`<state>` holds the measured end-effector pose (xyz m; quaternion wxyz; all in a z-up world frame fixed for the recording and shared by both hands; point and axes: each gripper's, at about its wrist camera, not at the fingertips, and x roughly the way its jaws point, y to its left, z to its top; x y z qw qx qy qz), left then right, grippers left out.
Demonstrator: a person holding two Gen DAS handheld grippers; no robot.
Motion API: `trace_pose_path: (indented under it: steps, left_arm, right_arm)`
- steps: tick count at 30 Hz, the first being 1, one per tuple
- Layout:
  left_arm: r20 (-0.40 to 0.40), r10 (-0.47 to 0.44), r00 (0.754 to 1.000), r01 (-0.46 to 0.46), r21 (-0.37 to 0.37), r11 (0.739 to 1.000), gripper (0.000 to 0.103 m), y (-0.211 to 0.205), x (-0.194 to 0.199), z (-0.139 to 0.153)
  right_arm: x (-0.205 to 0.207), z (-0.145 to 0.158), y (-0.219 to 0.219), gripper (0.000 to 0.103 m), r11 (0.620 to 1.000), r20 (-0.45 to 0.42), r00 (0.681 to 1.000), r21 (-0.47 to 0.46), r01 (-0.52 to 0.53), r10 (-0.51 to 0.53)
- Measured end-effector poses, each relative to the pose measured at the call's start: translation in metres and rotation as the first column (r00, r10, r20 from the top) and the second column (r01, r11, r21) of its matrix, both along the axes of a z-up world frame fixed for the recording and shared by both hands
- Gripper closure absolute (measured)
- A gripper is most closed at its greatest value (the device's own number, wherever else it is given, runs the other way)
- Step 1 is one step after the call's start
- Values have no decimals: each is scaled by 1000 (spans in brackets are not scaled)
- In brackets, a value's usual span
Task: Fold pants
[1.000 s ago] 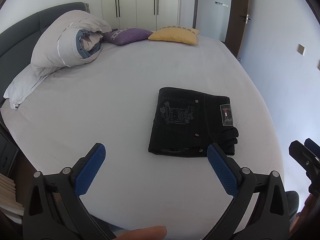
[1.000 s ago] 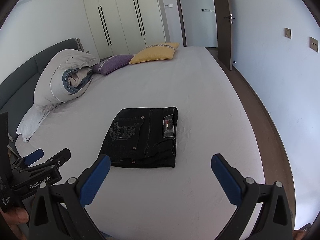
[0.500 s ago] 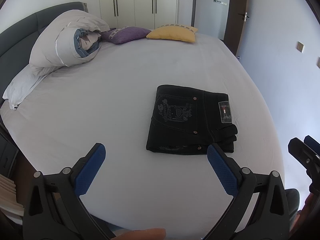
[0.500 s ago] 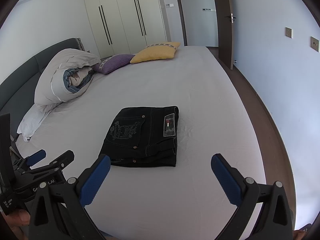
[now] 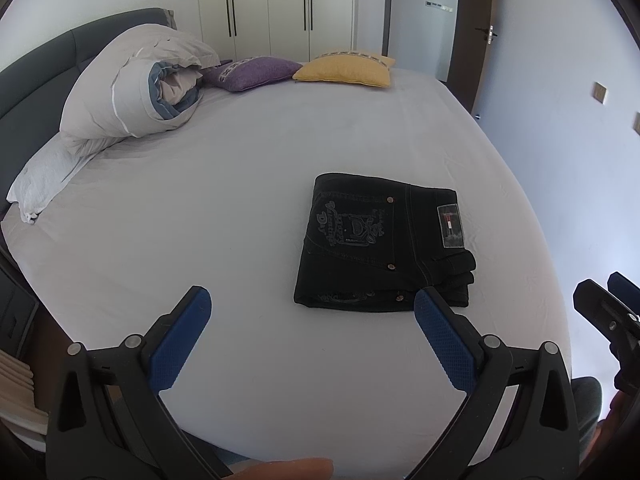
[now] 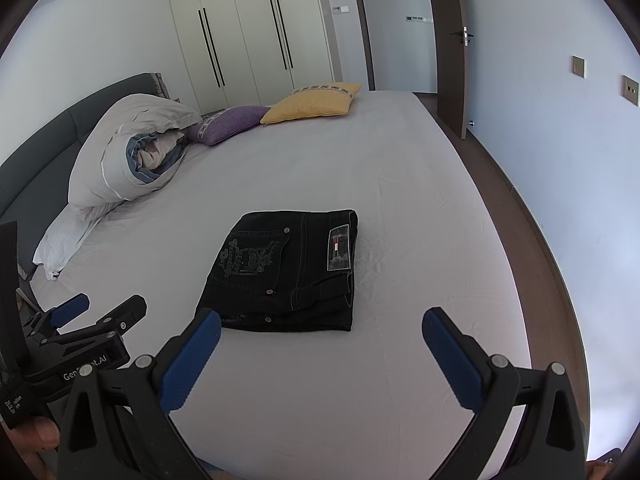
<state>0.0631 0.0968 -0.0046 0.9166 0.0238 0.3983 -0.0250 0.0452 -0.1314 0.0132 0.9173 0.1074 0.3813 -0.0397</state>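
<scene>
Black pants (image 5: 380,244) lie folded into a compact rectangle on the white bed sheet, back pocket embroidery and a label facing up. They also show in the right wrist view (image 6: 284,272). My left gripper (image 5: 312,320) is open and empty, held above the bed's near edge, short of the pants. My right gripper (image 6: 322,340) is open and empty, also short of the pants. The right gripper's tips show at the right edge of the left wrist view (image 5: 600,308). The left gripper shows at the left in the right wrist view (image 6: 96,320).
A rolled duvet (image 5: 136,88) and a white pillow (image 5: 44,184) lie at the bed's left by the dark headboard (image 5: 36,64). A purple cushion (image 5: 252,72) and a yellow cushion (image 5: 344,70) lie at the far end. A wall and door (image 6: 448,48) stand on the right.
Both grippers have drawn back and up slightly from the bed; the pants look a little smaller and further away. The pants have not moved.
</scene>
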Motion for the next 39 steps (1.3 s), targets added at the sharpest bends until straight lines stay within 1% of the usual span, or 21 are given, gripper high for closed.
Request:
trace_pose_path:
  steps: [39]
  left_arm:
    - [0, -6, 1000, 6, -4, 1000, 0, -4, 0, 1]
  right_arm:
    - [-5, -9, -1, 0, 1000, -8, 1000, 2, -5, 5]
